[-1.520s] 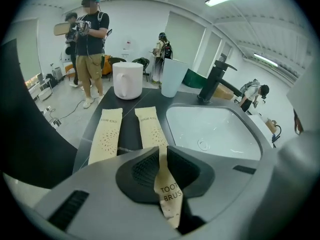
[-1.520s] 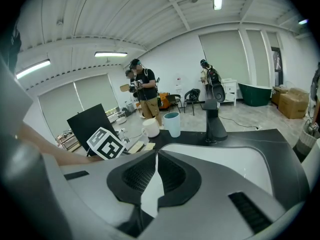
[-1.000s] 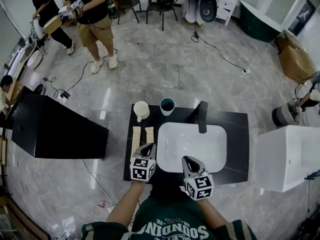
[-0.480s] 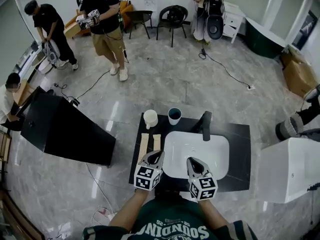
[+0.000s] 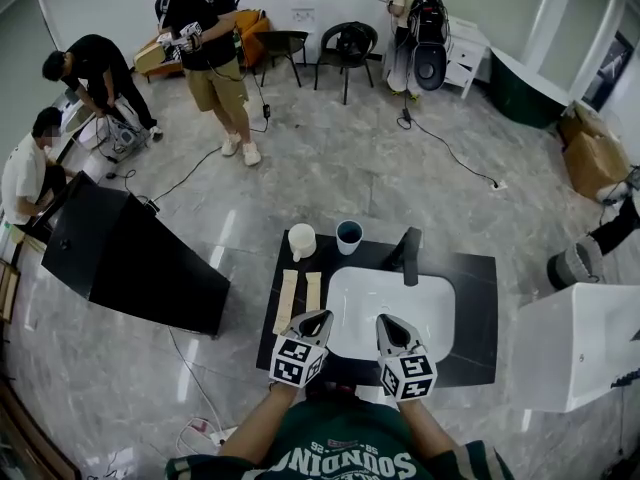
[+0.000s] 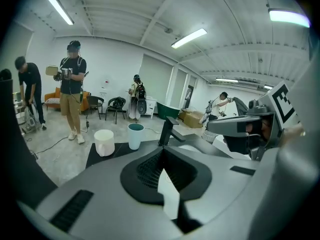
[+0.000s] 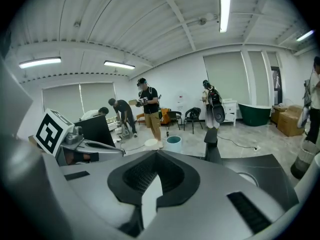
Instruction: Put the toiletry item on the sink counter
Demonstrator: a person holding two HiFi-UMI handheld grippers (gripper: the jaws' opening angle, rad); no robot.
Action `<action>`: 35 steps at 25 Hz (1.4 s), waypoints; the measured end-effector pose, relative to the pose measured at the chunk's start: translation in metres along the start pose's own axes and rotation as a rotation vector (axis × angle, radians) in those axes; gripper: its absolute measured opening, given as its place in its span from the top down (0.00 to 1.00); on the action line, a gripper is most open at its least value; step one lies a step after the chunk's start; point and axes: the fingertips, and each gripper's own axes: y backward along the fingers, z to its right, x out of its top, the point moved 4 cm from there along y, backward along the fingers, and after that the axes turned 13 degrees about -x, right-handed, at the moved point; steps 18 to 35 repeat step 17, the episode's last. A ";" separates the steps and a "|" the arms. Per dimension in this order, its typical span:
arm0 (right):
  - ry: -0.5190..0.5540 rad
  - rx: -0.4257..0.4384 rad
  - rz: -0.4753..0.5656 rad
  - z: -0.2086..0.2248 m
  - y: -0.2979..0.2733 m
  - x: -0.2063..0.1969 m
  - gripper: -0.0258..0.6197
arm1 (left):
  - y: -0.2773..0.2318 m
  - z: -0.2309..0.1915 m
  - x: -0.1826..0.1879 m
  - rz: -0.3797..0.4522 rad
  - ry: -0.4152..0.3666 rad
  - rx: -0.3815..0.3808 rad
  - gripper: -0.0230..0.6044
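Both tongs still hover over the near edge of the table (image 5: 478, 303) — barely moved.
Left tongs (image 5: 319, 317) and right tongs (image 5: 386, 321) are each pressed together, holding nothing. Two pale toiletry strips (image 5: 287, 301) lie flat just ahead of the left tongs, long axes pointing away from them.

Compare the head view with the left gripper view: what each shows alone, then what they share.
Head view only: two flat beige strips on the black counter, left of the white basin. Left gripper view only: the ceiling's tube lights. Both: the white cup, the teal-rimmed cup, the black faucet.
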 end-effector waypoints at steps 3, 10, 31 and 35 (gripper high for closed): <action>-0.001 0.000 -0.003 0.000 0.001 -0.003 0.90 | -0.001 0.002 -0.002 -0.001 0.001 -0.005 0.95; -0.012 0.003 -0.016 0.000 0.001 -0.006 0.90 | 0.000 0.001 -0.007 -0.014 0.017 -0.004 0.95; -0.016 0.009 -0.010 -0.002 -0.006 -0.004 0.90 | 0.001 -0.006 -0.016 -0.039 0.033 -0.002 0.95; -0.016 0.009 -0.010 -0.002 -0.006 -0.004 0.90 | 0.001 -0.006 -0.016 -0.039 0.033 -0.002 0.95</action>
